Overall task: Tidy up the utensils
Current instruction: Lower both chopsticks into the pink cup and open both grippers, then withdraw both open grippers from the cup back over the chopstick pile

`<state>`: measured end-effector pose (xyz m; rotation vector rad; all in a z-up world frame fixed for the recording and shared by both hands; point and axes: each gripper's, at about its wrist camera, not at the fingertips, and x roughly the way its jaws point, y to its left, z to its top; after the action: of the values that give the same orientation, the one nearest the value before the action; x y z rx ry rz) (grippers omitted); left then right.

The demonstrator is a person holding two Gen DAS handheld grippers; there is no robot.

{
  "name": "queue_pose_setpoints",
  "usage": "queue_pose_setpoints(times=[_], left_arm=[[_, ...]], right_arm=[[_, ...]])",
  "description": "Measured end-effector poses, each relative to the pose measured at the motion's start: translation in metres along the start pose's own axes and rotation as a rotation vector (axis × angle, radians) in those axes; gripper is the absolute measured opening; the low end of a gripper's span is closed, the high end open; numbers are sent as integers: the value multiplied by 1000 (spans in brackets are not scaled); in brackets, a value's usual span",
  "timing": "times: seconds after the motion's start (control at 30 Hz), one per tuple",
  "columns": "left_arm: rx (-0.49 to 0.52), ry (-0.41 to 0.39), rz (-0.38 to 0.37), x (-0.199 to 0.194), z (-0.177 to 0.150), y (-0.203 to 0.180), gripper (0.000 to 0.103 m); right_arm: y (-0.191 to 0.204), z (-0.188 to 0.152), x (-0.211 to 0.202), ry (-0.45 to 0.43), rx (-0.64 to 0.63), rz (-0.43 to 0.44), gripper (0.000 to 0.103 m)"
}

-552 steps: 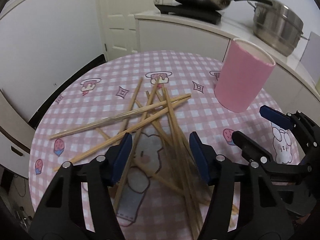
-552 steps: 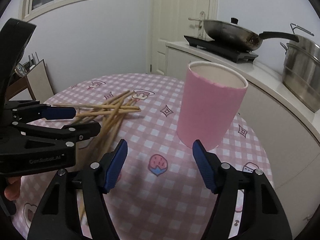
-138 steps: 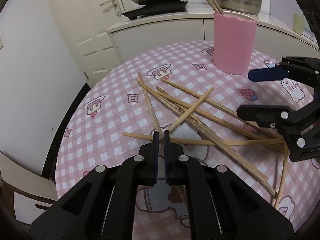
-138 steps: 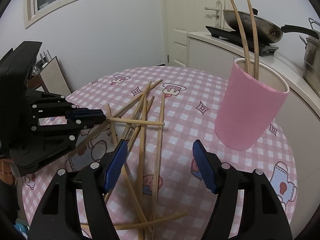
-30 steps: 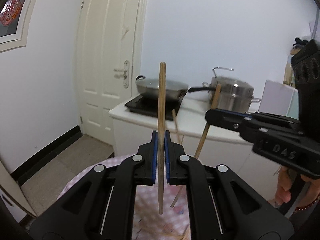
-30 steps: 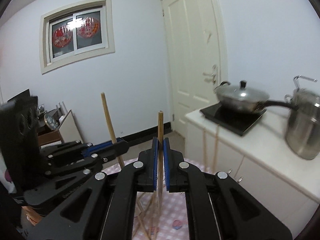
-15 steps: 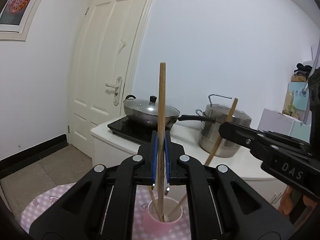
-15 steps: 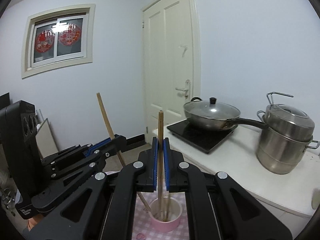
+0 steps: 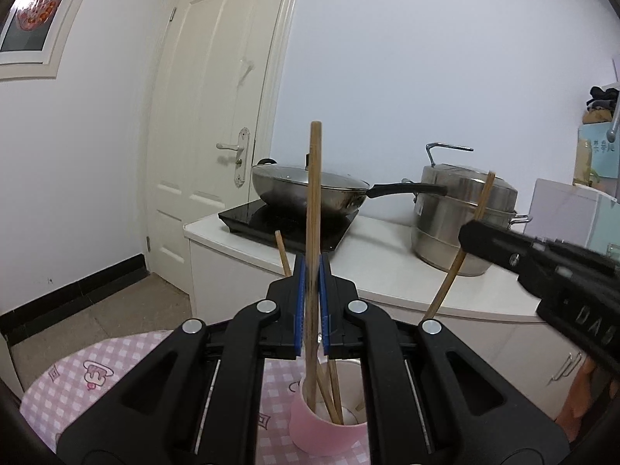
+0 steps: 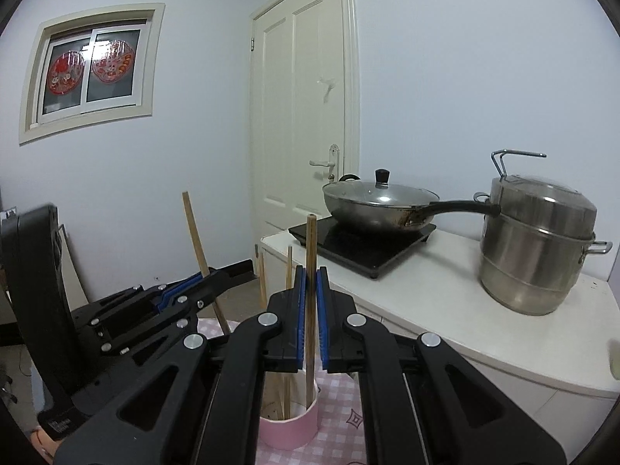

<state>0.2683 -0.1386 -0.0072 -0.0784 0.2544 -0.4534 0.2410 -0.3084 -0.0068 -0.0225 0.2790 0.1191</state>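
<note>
My left gripper (image 9: 310,302) is shut on a wooden chopstick (image 9: 313,209), held upright with its lower end inside the pink cup (image 9: 325,432). My right gripper (image 10: 310,302) is shut on another upright chopstick (image 10: 311,255), its lower end inside the same pink cup (image 10: 288,432). Several chopsticks stand in the cup. In the left wrist view the right gripper (image 9: 542,263) is at the right with its slanted chopstick (image 9: 461,255). In the right wrist view the left gripper (image 10: 182,294) is at the left with its chopstick (image 10: 199,252).
The cup stands on a pink checked tablecloth (image 9: 116,364). Behind it a white counter (image 10: 445,306) carries an induction hob (image 10: 360,244) with a lidded wok (image 10: 379,201) and a steel steamer pot (image 10: 538,248). A white door (image 10: 306,124) is behind.
Both grippers have come lower and closer to the cup. The lower ends of both chopsticks now sit deeper in the cup.
</note>
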Motion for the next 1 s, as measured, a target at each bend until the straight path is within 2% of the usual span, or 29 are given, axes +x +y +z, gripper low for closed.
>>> queue_pose_setpoints(times=[0.13, 0.47, 0.5, 0.53, 0.6, 0.7, 0.73, 0.77, 1.0], left_arm=[[-9, 10, -6, -3, -7, 3, 7], [-6, 100, -47, -3, -18, 2, 9], [-6, 102, -51, -4, -18, 2, 11], [-5, 104, -61, -6, -19, 1, 17], [3, 97, -74, -12, -19, -1, 18], [16, 92, -70, -20, -18, -4, 26], [11, 90, -65, -23, -18, -3, 37], [6, 84, -59, -26, -18, -2, 53], [-4, 79, -27, -49, -18, 8, 54]], right_arm=[[-1, -12, 2, 19, 14, 4, 4], [-2, -27, 2, 70, 55, 21, 5], [-2, -27, 2, 70, 59, 23, 7], [-3, -27, 0, 70, 64, 26, 12], [-3, -27, -7, 61, 71, 25, 20], [-2, -27, -15, 55, 78, 27, 22], [-2, -27, -18, 52, 81, 27, 22], [-2, -28, -20, 51, 82, 27, 22], [2, -34, -39, 32, 89, 29, 31]])
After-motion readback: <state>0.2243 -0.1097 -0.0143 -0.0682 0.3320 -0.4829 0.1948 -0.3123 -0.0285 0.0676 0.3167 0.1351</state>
